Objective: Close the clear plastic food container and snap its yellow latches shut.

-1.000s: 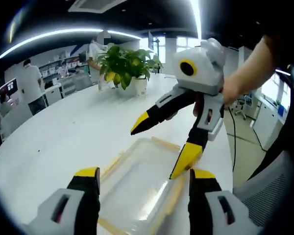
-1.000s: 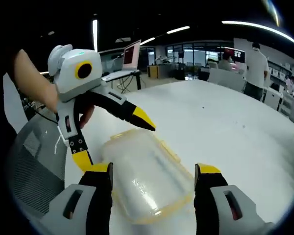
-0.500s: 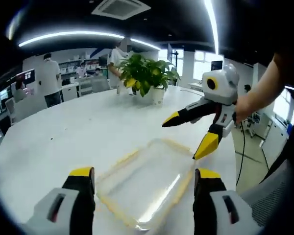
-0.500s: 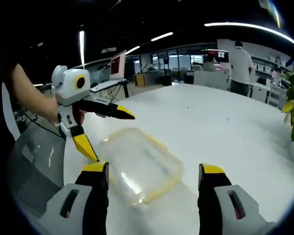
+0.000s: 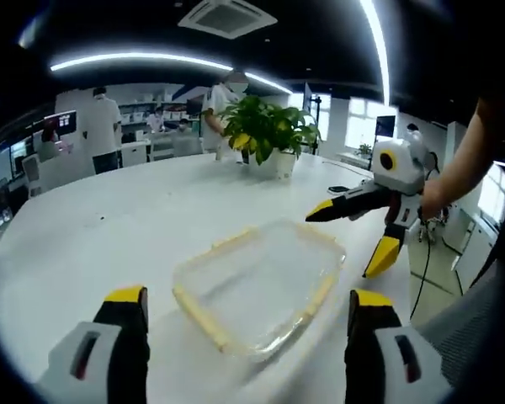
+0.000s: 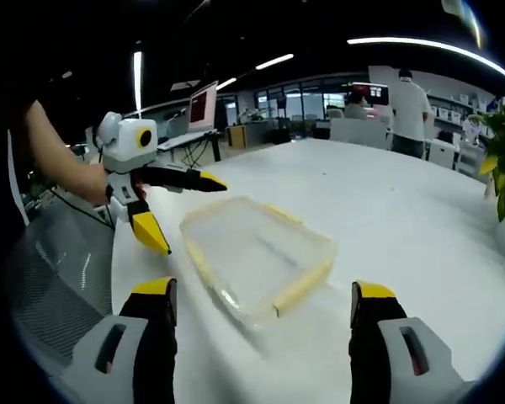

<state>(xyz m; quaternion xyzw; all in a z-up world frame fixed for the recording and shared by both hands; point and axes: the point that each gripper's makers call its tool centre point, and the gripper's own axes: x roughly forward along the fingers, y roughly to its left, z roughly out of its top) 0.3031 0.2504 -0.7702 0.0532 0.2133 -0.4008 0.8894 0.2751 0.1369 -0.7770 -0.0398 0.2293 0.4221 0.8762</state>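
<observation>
With the container [image 5: 257, 290] lying lidded mid-frame on the table [image 5: 109, 227] and both grippers, left [image 5: 244, 353] and right [image 6: 265, 345], spread wide and holding nothing, bring one tip squarely down onto each yellow latch [image 6: 299, 286] in turn.

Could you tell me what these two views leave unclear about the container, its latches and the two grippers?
- Clear container: both views too blurred to tell whether the yellow latches are snapped.
- Container's contents: glare on the lid hides them, left gripper view.
- Left gripper: jaws wide apart, their bases cut off by the bottom edge.
- Right gripper: likewise cut off below.
- Plant pot: too small to detail.
</observation>
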